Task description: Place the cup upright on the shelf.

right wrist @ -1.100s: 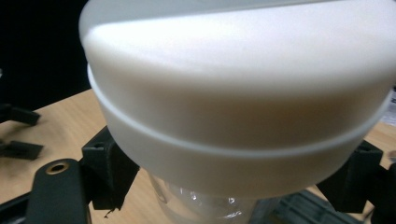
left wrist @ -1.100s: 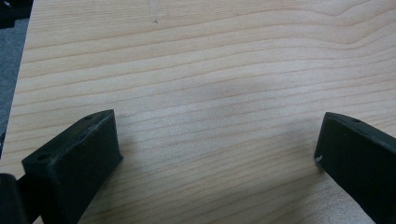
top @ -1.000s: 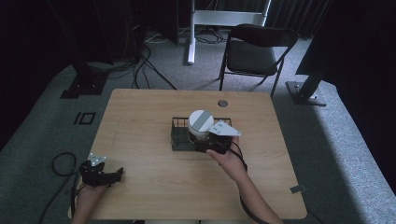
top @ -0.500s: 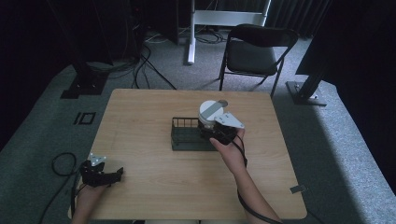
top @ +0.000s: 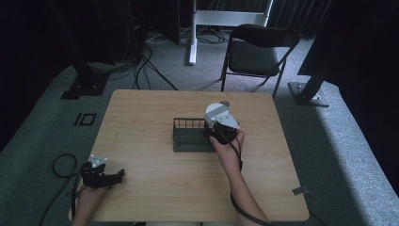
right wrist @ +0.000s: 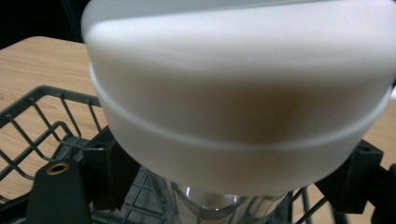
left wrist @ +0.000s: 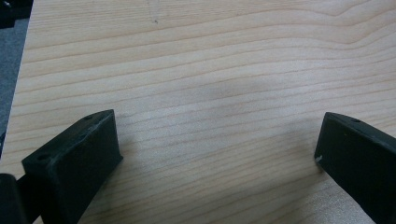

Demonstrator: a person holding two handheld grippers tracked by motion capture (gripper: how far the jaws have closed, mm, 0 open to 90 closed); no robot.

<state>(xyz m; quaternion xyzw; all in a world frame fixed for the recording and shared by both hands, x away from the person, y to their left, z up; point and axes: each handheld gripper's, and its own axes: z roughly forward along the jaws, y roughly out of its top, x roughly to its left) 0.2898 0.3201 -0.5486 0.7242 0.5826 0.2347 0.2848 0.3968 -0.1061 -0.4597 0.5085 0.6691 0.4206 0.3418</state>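
Above the right end of the dark wire basket (top: 193, 136), a white round container (top: 216, 112) is hanging in the right gripper (top: 220, 129), whose jaws are clamping it on either side; in the right gripper view the container (right wrist: 238, 93) is looming over the basket's mesh (right wrist: 42, 116), with a clear part showing beneath it. Near the table's (top: 155, 188) front left corner, the left gripper (top: 101, 175) is resting low, its jaws standing wide apart over bare wood. A folding chair (top: 259, 52) is standing beyond the table.
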